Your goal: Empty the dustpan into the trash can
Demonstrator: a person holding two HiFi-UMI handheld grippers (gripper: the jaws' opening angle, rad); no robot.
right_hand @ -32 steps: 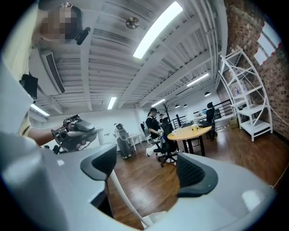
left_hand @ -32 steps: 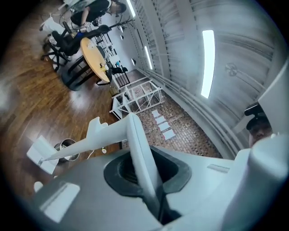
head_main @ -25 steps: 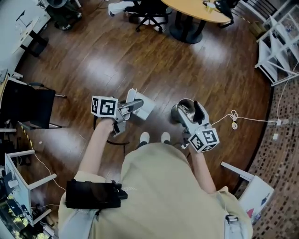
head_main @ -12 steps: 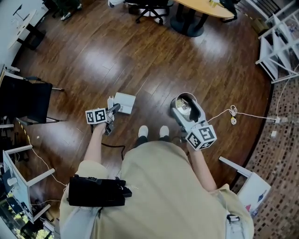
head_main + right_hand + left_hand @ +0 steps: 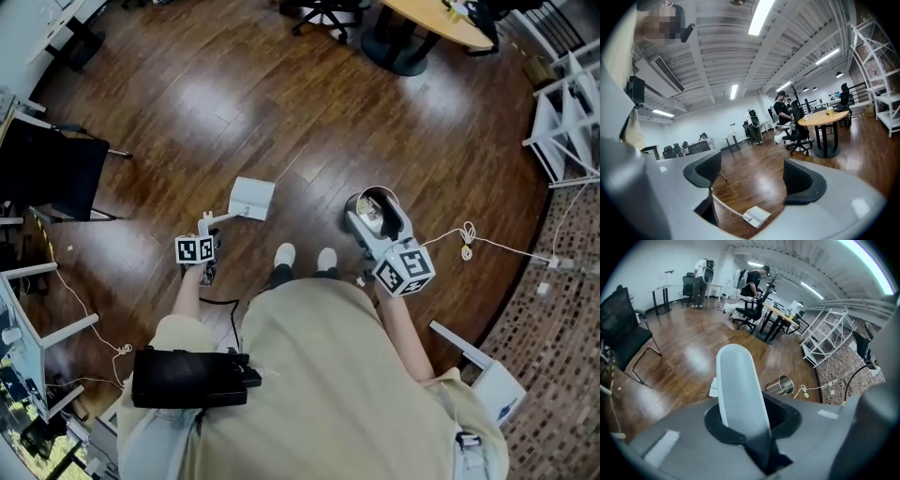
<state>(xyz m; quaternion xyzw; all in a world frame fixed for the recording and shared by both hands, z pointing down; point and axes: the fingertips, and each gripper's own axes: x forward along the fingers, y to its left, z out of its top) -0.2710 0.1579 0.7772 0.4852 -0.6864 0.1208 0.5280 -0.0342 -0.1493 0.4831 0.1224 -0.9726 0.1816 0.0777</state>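
Observation:
A white dustpan (image 5: 251, 199) lies low on the wood floor, left of the person's shoes. My left gripper (image 5: 205, 229) is closed on its long white handle (image 5: 738, 385), and the jaws are easing open around it. The left gripper view shows only a corner of the pan (image 5: 713, 387) behind the handle. The shiny metal trash can (image 5: 359, 211) stands upright on the floor to the right, and it appears small (image 5: 782, 385) in the left gripper view. My right gripper (image 5: 382, 217) hangs above the can, its jaws apart with nothing between them (image 5: 754, 176). Through that gap I see the dustpan (image 5: 757, 215).
A black chair (image 5: 56, 178) stands at the left. A round wooden table (image 5: 441, 19) with office chairs is at the far side. White shelving (image 5: 572, 103) lines the right edge. A white cable (image 5: 469, 234) lies on the floor right of the can. People stand far off.
My left gripper has dropped down and to the left with the dustpan, away from the can, and the pan now sits level near the floor. The right gripper has shifted only slightly.

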